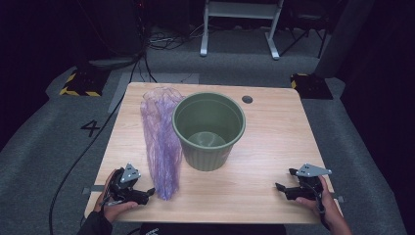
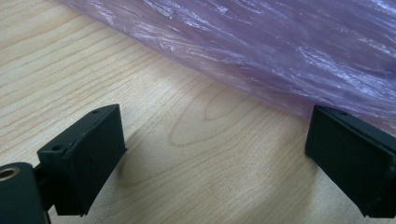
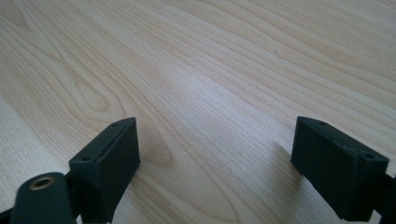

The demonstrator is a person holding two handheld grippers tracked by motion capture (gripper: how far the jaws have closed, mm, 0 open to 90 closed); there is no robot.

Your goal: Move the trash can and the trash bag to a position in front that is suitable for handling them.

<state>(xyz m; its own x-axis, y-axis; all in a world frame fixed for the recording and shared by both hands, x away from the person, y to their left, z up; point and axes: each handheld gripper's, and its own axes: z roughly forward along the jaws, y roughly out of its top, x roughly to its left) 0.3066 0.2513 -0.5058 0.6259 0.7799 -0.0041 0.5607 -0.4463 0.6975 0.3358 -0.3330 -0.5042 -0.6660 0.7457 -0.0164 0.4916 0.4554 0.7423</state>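
Note:
A green ribbed plastic bin (image 1: pixel 209 129) stands upright in the middle of the wooden table (image 1: pixel 274 147). A crumpled purple plastic bag (image 1: pixel 161 137) lies stretched along the bin's left side, reaching toward the front edge. My left gripper (image 1: pixel 147 193) rests open at the front left, its tips just short of the bag's near end. In the left gripper view the purple bag (image 2: pixel 261 46) lies right beyond the open jaws, nothing between them. My right gripper (image 1: pixel 285 180) rests open at the front right over bare wood (image 3: pixel 210 93).
A round grommet hole (image 1: pixel 247 99) sits near the table's far edge. Beyond the table are a white frame stand (image 1: pixel 241 24), floor cables (image 1: pixel 142 63) and yellow-black striped feet (image 1: pixel 80 83). A floor mark reads 4 (image 1: pixel 90 128).

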